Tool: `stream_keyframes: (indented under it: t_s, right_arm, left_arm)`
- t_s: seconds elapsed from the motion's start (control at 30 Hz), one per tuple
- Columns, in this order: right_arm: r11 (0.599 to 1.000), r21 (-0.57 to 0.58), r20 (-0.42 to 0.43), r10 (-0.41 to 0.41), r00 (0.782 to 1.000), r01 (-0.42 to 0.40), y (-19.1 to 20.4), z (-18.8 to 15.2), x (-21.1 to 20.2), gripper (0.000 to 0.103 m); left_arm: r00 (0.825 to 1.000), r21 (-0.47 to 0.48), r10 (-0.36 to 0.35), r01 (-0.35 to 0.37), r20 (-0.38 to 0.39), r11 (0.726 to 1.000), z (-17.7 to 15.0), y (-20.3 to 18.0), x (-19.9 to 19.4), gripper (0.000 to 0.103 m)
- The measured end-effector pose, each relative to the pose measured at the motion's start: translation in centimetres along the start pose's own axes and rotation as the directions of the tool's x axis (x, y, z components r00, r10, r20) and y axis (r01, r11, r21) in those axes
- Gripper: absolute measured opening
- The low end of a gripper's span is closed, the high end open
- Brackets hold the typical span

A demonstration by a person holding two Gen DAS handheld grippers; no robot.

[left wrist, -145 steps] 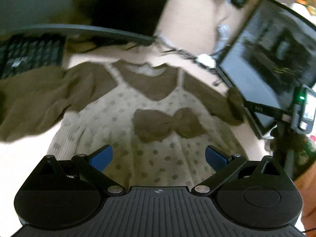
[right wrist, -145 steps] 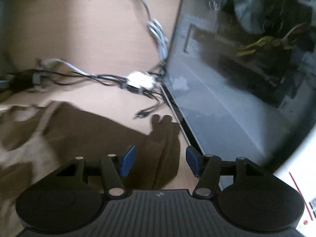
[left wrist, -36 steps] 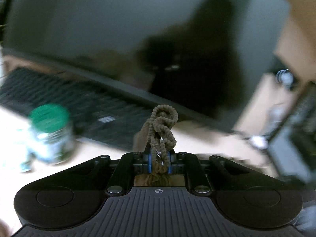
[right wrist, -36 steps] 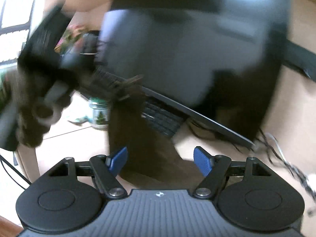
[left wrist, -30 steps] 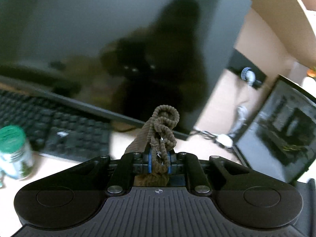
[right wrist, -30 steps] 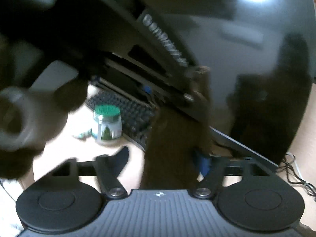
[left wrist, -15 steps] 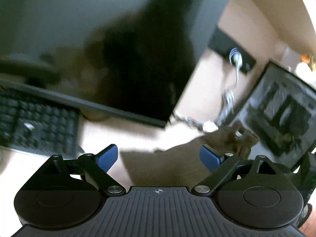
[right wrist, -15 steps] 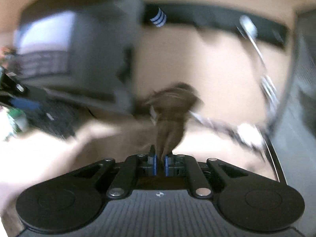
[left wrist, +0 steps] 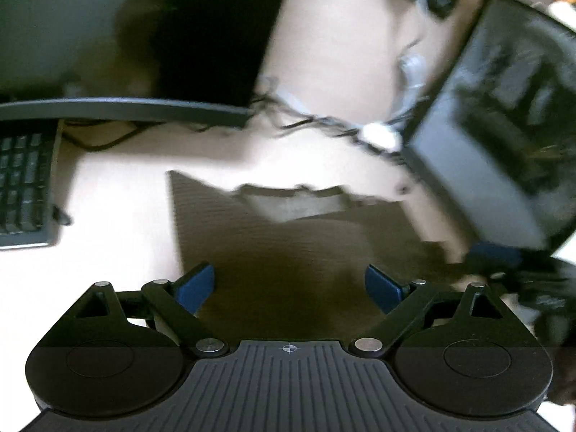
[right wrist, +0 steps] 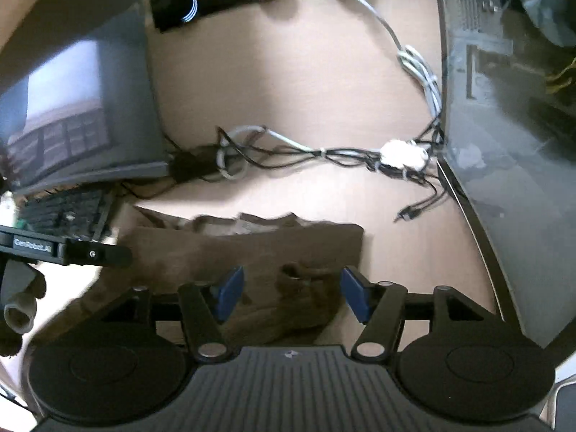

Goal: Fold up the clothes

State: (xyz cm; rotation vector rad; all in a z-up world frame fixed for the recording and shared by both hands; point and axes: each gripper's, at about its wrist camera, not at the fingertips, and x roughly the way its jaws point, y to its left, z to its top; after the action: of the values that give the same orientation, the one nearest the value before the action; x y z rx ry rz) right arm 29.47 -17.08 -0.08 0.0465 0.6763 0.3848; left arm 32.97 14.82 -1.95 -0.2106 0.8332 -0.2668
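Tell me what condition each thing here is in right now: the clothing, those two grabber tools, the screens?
Brown garment: lying flat on the desk, back side up, neckline away from the camera.
Sleeve cuff: bunched on the garment, between the right fingers, not gripped.
Left gripper: open, holding nothing.
Right gripper: open, holding nothing.
Monitor: dark, only reflections.
Cables: tangled behind the garment.

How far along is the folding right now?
Done: the brown garment lies on the desk as a flat-edged brown panel, its sleeve cuff laid on top. In hand: nothing; the left gripper and right gripper are both open above it. Left: probably a fold of the lower part, which is hidden.
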Motion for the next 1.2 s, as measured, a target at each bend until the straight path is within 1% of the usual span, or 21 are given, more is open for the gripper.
stream_keyframes:
  t_s: [0.1,0.13,0.17,0.2,0.23,0.27,0.37,0.43,0.47,0.53,0.6,0.67,0.7,0.77,0.83,0.9,0.93,1.0,1.07,1.13,1.2]
  right_arm:
    - [1.0,-0.012,-0.039,0.02,0.999,-0.021,-0.1,-0.2,2.6,0.061]
    - [0.999,-0.022,-0.045,0.034,0.998,-0.035,0.2,-0.4,3.7,0.056]
    - [0.998,-0.041,-0.052,0.054,0.997,-0.057,0.7,-0.3,4.5,0.039]
    - [0.995,-0.08,-0.051,0.062,0.997,-0.066,1.5,0.1,5.1,0.025]
    - [0.989,-0.127,-0.042,0.068,0.997,-0.073,2.3,0.7,5.2,0.003]
    - [0.982,-0.167,-0.014,0.086,0.996,-0.087,3.1,1.7,5.1,0.002]
    - [0.965,-0.252,0.116,0.109,0.987,-0.077,4.2,5.1,3.1,0.002]
    - [0.953,-0.3,0.152,0.078,0.985,-0.03,4.0,5.9,3.0,0.002]
    - [0.955,-0.296,0.119,0.056,0.991,-0.019,3.4,5.2,3.7,0.002]
    - [0.957,-0.29,0.053,0.012,0.999,0.004,2.2,3.8,5.1,0.003]
    - [0.966,-0.26,-0.037,-0.022,0.999,0.012,0.9,2.0,6.6,0.003]
    - [0.972,-0.231,-0.079,-0.057,0.995,0.037,-0.1,0.7,7.1,0.007]
    - [0.976,-0.213,-0.085,-0.071,0.994,0.052,-0.7,0.5,7.0,0.008]
    - [0.985,-0.159,-0.047,-0.077,0.996,0.068,-1.4,1.3,5.6,0.009]
    - [0.989,-0.133,0.033,-0.056,0.998,0.059,-1.2,2.2,3.1,0.01]
    - [0.992,-0.127,0.072,-0.006,0.997,0.015,-0.5,2.5,1.8,0.021]
    - [0.993,-0.116,0.056,0.03,0.998,-0.023,-0.2,2.3,2.2,0.03]
    - [0.991,-0.096,0.003,0.092,0.996,-0.091,0.7,1.5,3.7,0.032]
    - [0.992,-0.08,-0.086,0.091,0.992,-0.098,1.0,0.0,6.5,0.032]
    - [0.996,-0.004,-0.147,0.086,0.985,-0.088,0.3,-1.1,8.2,0.033]
    - [0.993,0.043,-0.136,0.112,0.984,-0.107,-0.2,-1.2,8.1,0.039]
  left_arm:
    - [0.995,-0.023,0.099,-0.099,-0.025,0.995,0.3,1.3,1.9,0.094]
    - [0.993,-0.034,0.112,-0.113,-0.029,0.993,0.4,1.8,2.1,0.094]
    - [0.992,-0.043,0.126,-0.127,-0.03,0.991,0.5,2.2,2.2,0.094]
    - [0.99,-0.047,0.139,-0.14,-0.025,0.989,0.6,2.5,2.2,0.094]
    - [0.987,-0.047,0.159,-0.16,-0.016,0.986,0.7,2.8,2.0,0.094]
    - [0.983,-0.047,0.183,-0.183,-0.004,0.982,0.8,3.0,1.9,0.094]
    - [0.968,-0.064,0.251,-0.249,0.025,0.966,1.4,4.1,1.5,0.094]
    - [0.96,-0.087,0.276,-0.272,0.042,0.958,1.9,4.7,0.9,0.094]
    - [0.956,-0.099,0.289,-0.283,0.05,0.954,2.1,5.0,0.7,0.094]
    - [0.96,-0.12,0.272,-0.262,0.068,0.958,2.3,5.0,-0.4,0.094]
    - [0.97,-0.116,0.225,-0.214,0.093,0.97,2.3,4.2,-1.6,0.094]
    - [0.984,-0.104,0.135,-0.123,0.113,0.987,2.2,3.3,-2.8,0.095]
    - [0.991,-0.095,0.07,-0.059,0.117,0.994,2.3,2.5,-2.9,0.095]
    - [0.995,-0.056,-0.024,0.029,0.095,0.998,1.9,1.1,-2.3,0.096]
    - [0.991,-0.02,-0.115,0.117,0.068,0.993,1.6,-0.3,-1.7,0.097]
    - [0.993,-0.026,-0.113,0.114,0.011,0.993,0.9,-0.9,0.2,0.097]
    - [0.994,-0.042,-0.106,0.105,-0.02,0.994,0.6,-1.0,1.2,0.097]
    - [0.992,-0.072,-0.092,0.086,-0.083,0.994,0.0,-1.0,3.1,0.098]
    - [0.992,-0.075,-0.08,0.073,-0.093,0.994,-0.4,-1.3,3.8,0.1]
    - [0.993,-0.071,-0.074,0.068,-0.096,0.995,-0.4,-1.6,4.0,0.103]
    - [0.993,-0.048,-0.057,0.052,-0.106,0.998,-0.6,-1.9,4.2,0.103]
